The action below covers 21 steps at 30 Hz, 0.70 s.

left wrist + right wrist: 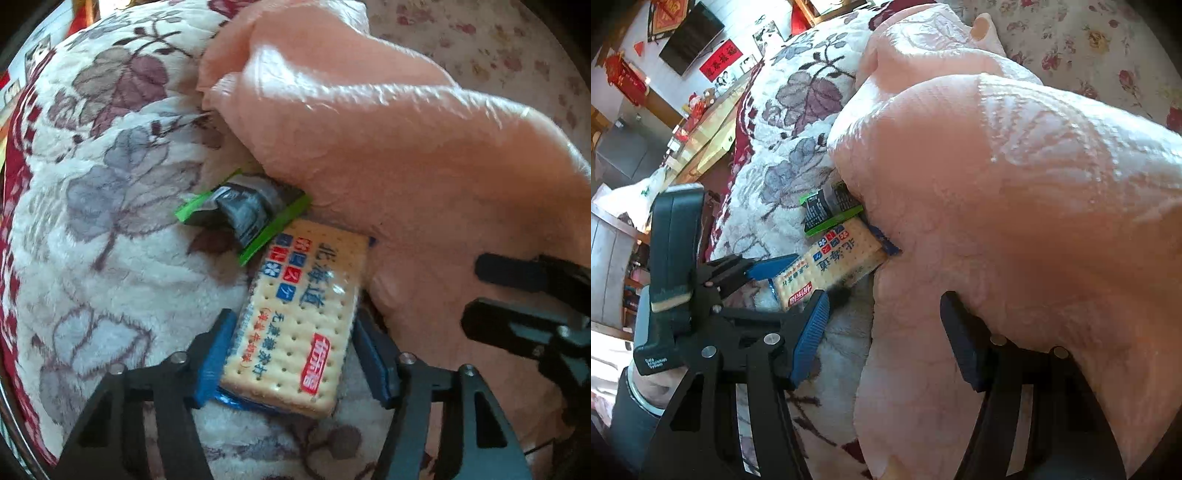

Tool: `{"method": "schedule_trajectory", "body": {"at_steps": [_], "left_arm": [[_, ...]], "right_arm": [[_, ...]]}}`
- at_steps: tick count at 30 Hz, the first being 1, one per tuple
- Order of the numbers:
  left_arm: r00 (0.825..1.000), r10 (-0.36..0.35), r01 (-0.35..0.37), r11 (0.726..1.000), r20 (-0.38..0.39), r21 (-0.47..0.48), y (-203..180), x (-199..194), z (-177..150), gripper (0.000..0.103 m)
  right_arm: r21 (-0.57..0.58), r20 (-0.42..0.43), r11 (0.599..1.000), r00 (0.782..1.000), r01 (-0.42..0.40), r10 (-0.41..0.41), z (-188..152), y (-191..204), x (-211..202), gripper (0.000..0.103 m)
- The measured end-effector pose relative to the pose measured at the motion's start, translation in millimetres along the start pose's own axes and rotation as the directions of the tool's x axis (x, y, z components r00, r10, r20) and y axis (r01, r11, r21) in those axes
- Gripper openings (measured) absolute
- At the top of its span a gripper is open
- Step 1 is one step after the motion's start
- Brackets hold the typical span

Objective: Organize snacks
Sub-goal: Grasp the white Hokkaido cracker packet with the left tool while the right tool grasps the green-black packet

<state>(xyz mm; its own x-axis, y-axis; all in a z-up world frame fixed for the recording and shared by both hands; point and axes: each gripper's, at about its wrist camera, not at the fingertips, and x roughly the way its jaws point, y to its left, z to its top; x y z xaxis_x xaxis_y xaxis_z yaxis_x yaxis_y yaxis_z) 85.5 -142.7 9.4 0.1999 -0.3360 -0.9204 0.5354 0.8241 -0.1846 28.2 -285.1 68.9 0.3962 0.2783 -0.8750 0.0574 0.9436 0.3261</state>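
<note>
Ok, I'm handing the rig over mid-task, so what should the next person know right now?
Left gripper: closed on the cracker packet, which lies on the floral blanket.
Right gripper: jaws apart at the pink plastic bag; grip unclear.
Green-and-black packet: on the blanket, tucked against the bag's edge.
Done: no snack seen inside the bag.
Left: probably bag both packets.

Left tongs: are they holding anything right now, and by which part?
The left tongs grip the cracker packet across its width at the near end, blue pads on its two long edges. The green snack packet beside it is not held.
</note>
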Motion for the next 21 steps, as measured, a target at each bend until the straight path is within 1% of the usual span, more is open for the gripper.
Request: {"method": "schedule_trajectory", "body": {"at_steps": [2, 4, 6, 8, 10, 12, 13, 15, 16, 19, 21], "left_arm": [[1.000, 0.010, -0.010, 1.000, 0.015, -0.009, 5, -7, -9, 0.060], [0.999, 0.038, -0.038, 0.999, 0.034, -0.024, 10, -18, -21, 0.059], [0.997, 0.044, -0.040, 0.997, 0.056, -0.061, 19, -32, -37, 0.059], [0.997, 0.046, -0.039, 0.994, 0.068, -0.101, 31, -44, -53, 0.059], [0.996, 0.050, -0.039, 0.990, 0.079, -0.135, 40, -55, -68, 0.059], [0.994, 0.050, -0.033, 0.983, 0.093, -0.179, 49, -66, -82, 0.059], [0.994, 0.055, -0.034, 0.980, 0.100, -0.196, 53, -71, -88, 0.059], [0.987, 0.114, -0.087, 0.972, 0.113, -0.218, 57, -79, -100, 0.058], [0.985, 0.128, -0.098, 0.968, 0.117, -0.229, 59, -82, -105, 0.058], [0.984, 0.125, -0.085, 0.956, 0.124, -0.282, 70, -87, -119, 0.058], [0.984, 0.137, -0.098, 0.954, 0.118, -0.283, 71, -88, -126, 0.058]], "right_arm": [[-0.023, -0.005, 1.000, 1.000, -0.012, 0.012, 1, 6, 4, 0.063], [-0.050, -0.011, 0.998, 0.999, -0.039, 0.038, 3, 13, 9, 0.064], [-0.085, -0.020, 0.995, 0.999, -0.051, 0.050, 5, 22, 14, 0.067], [-0.142, -0.027, 0.989, 0.999, -0.051, 0.047, 12, 36, 23, 0.067], [-0.216, -0.029, 0.976, 0.999, -0.034, 0.028, 26, 53, 34, 0.067], [-0.243, -0.024, 0.970, 1.000, -0.025, 0.020, 39, 63, 43, 0.067], [-0.245, -0.024, 0.969, 1.000, -0.023, 0.018, 47, 66, 50, 0.067], [-0.239, -0.035, 0.971, 0.999, -0.030, 0.022, 58, 70, 61, 0.069], [-0.229, -0.044, 0.973, 0.999, -0.033, 0.023, 64, 71, 68, 0.069], [-0.199, -0.063, 0.979, 0.998, -0.031, 0.018, 78, 71, 87, 0.069], [-0.188, -0.086, 0.982, 0.996, -0.029, 0.013, 83, 70, 101, 0.069]]}}
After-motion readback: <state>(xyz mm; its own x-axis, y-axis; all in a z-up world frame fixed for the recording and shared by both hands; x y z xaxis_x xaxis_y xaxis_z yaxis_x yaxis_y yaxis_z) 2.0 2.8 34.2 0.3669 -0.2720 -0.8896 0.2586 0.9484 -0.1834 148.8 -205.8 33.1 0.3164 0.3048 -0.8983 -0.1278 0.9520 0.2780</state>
